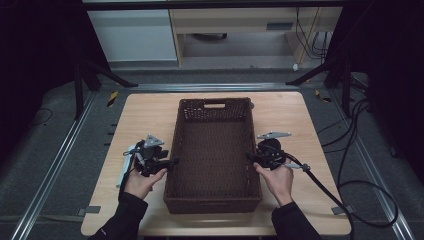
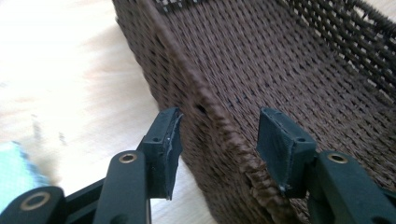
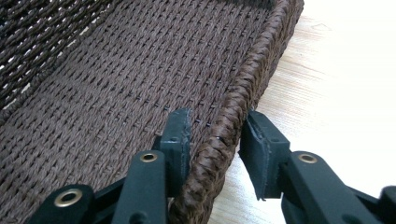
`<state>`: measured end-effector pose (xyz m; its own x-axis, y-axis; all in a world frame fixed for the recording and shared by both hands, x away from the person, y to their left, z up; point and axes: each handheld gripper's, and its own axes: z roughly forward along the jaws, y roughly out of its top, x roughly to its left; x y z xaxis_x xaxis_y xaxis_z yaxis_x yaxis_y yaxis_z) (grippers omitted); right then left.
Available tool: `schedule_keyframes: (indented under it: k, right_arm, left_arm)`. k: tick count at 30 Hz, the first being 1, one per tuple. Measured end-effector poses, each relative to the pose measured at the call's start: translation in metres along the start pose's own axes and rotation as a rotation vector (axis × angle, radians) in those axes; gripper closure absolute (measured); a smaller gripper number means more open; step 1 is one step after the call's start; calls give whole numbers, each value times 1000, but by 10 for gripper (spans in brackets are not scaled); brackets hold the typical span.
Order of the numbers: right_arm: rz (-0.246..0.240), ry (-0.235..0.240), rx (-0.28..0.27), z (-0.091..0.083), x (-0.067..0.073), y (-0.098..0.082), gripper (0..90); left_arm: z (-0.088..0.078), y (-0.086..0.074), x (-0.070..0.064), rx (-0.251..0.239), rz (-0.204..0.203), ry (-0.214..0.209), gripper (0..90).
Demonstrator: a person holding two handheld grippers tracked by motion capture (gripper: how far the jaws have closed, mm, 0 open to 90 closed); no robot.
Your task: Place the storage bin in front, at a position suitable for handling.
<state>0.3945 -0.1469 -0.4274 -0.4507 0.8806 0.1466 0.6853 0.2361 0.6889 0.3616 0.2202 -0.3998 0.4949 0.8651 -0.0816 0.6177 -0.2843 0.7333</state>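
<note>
Setting: pale wooden surface [image 1: 145, 115] seen from above, dark floor and cables around it, two forearms in dark sleeves reaching in from the near edge.
Main object: long rectangular dark brown woven basket [image 1: 213, 202], empty, placed at the middle of the surface with its long sides running away from the person; cut-out handle in the far end wall.
Left claw [image 1: 172, 161]: held in the left hand [image 1: 140, 183], brought to the basket's left long wall about midway along. In the left gripper view, black jaws spread wide and set astride the braided rim [image 2: 223, 127], one outside the wall and one over the inside, neither pad clearly pressing on the weave.
Right claw [image 1: 250, 157]: held in the right hand [image 1: 278, 180], mirrored on the right long wall. In the right gripper view, jaws also spread but closer, the inner pad just beside or touching the inside of the wall, the outer pad a little apart from the rim.
Step in hand: judged as lining up a two-sided grip on the basket's opposite rims, grip not yet made.
Next move: likely calling for both claws to be pressed together on the walls at matching points, then an even lift or slide, both sides level so the basket would not twist.
Risk: thick rounded rim might slip from a shallow pinch.
</note>
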Motion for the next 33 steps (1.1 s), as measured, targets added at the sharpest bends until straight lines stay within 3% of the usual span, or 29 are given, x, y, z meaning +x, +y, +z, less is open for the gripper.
schedule_keyframes:
  k: [5,7,8,10,11,14,20,25,33]
  right_arm:
    - [-8,-1,-50,-9,-5,6,529]
    - [-21,-13,-58,-12,-6,8,515]
    - [-24,-15,-60,-14,-7,9,507]
    - [-29,-20,-72,-16,-9,11,498]
    - [-32,-19,-74,-17,-9,12,491]
    - [-50,-33,-74,-18,-11,16,463]
    - [-42,-11,-67,-13,-11,17,445]
    - [-47,-9,-46,-7,-6,13,443]
    - [-49,-23,-40,-7,-3,9,437]
  left_arm:
    - [-23,7,14,-58,-28,24,457]
    - [-36,9,28,-88,-48,58,451]
    - [-36,9,28,-88,-48,58,446]
    - [-41,5,45,-77,-57,115,432]
    - [-41,5,45,-77,-57,115,424]
    - [-37,-8,71,-44,-87,201,392]
    - [-18,-31,98,-9,-121,259,332]
    - [-4,-47,106,45,-126,277,335]
    - [4,-71,113,105,-127,295,334]
